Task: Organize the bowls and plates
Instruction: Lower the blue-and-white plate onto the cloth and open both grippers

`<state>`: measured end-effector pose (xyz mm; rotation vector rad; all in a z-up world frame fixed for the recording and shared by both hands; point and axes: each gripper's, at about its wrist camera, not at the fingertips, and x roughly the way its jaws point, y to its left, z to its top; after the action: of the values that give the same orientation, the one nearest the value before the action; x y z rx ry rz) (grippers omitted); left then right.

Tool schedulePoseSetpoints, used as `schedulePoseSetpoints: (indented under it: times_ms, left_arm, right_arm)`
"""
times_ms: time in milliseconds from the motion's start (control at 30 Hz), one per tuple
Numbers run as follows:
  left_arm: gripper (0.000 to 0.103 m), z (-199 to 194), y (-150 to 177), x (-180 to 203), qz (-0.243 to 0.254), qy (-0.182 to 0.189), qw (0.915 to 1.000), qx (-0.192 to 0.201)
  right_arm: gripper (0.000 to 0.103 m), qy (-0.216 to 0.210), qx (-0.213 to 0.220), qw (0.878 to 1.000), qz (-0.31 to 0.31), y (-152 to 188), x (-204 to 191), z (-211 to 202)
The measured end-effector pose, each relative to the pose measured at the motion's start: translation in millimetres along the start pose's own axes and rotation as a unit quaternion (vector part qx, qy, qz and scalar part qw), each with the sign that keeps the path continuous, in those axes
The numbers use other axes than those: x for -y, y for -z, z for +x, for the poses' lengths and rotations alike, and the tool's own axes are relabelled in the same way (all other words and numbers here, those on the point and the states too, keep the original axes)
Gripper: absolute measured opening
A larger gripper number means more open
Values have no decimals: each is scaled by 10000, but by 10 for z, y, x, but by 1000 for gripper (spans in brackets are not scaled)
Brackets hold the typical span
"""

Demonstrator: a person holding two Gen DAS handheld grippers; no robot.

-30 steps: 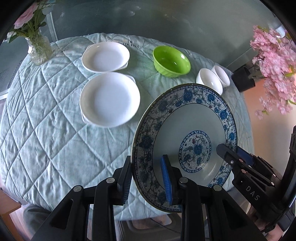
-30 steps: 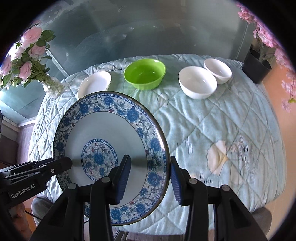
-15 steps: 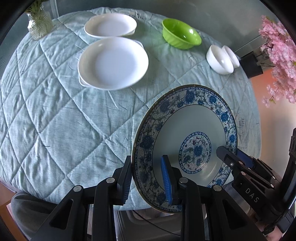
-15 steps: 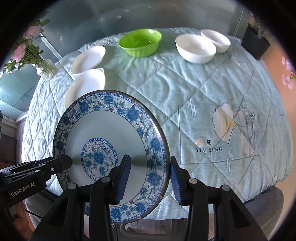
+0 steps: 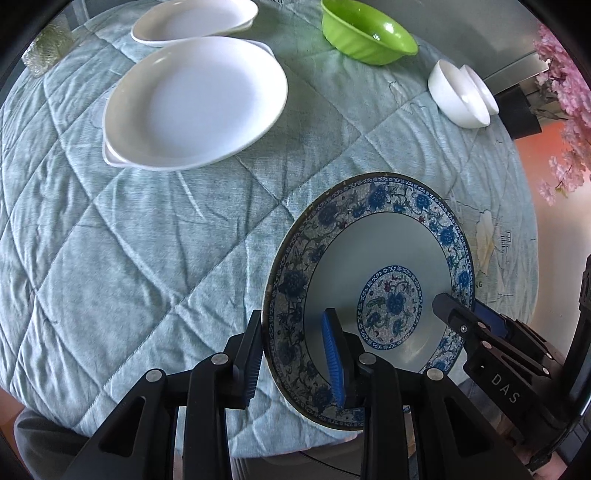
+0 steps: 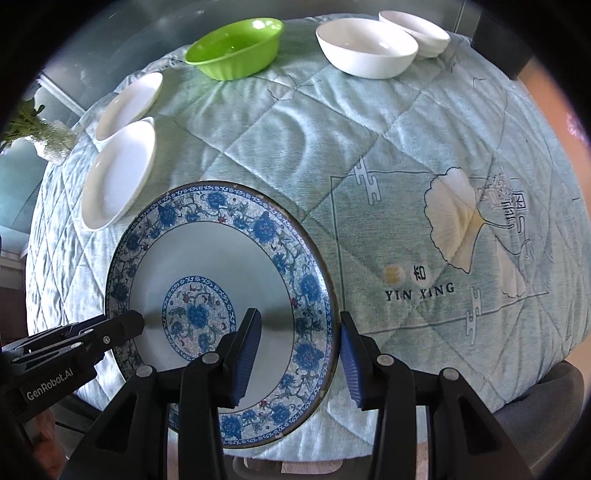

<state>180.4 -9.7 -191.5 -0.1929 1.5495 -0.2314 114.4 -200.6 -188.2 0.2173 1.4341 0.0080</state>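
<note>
A large blue-and-white patterned plate (image 5: pixel 373 280) is held over the near edge of the round table. My left gripper (image 5: pixel 295 354) is shut on its left rim. My right gripper (image 6: pixel 299 354) is shut on its right rim; the plate also shows in the right wrist view (image 6: pixel 207 266). Two white plates (image 5: pixel 195 99) (image 5: pixel 192 22) lie at the far left, and show in the right wrist view (image 6: pixel 118 173) (image 6: pixel 129 103). A green bowl (image 5: pixel 369 29) (image 6: pixel 236 44) sits at the back. Two white bowls (image 5: pixel 461 96) (image 6: pixel 365 48) sit at the back right.
A quilted light-blue cloth (image 5: pixel 147 240) covers the table, with a printed ginkgo leaf and "YIN XING" (image 6: pixel 421 288) on its right part. A glass vase (image 5: pixel 44 51) stands at the far left. Pink blossoms (image 5: pixel 569 103) and a dark pot (image 5: pixel 517 110) stand beyond the right edge.
Both grippers have carried the plate forward and lower over the table; the white plates and bowls now look closer and larger.
</note>
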Motion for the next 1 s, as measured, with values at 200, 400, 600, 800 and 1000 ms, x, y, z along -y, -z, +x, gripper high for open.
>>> schedulePoseSetpoints:
  times_ms: [200,400,600,800,1000]
  left_arm:
    - [28,194,-110,13,-1,-2,10000,-67]
    - [28,349,-140,33,-60,8,10000,-68]
    - [29,351,-131,57,-36,-40,10000,50]
    - [33,69,-11,45,109,-185,9989,414]
    - [91,-928,378,92,519,-1188,9697,2069]
  right_arm:
    - [41,21,-72,9999,69,-41,48,134]
    - [41,-1,-131,9998,141,-14,80,245]
    - [46,-80,-60,9999,114,-14,93,261]
    - [69,-122,159,9998,11,-24,141,130]
    - [103,149,975,9936,-542,11,312,-572]
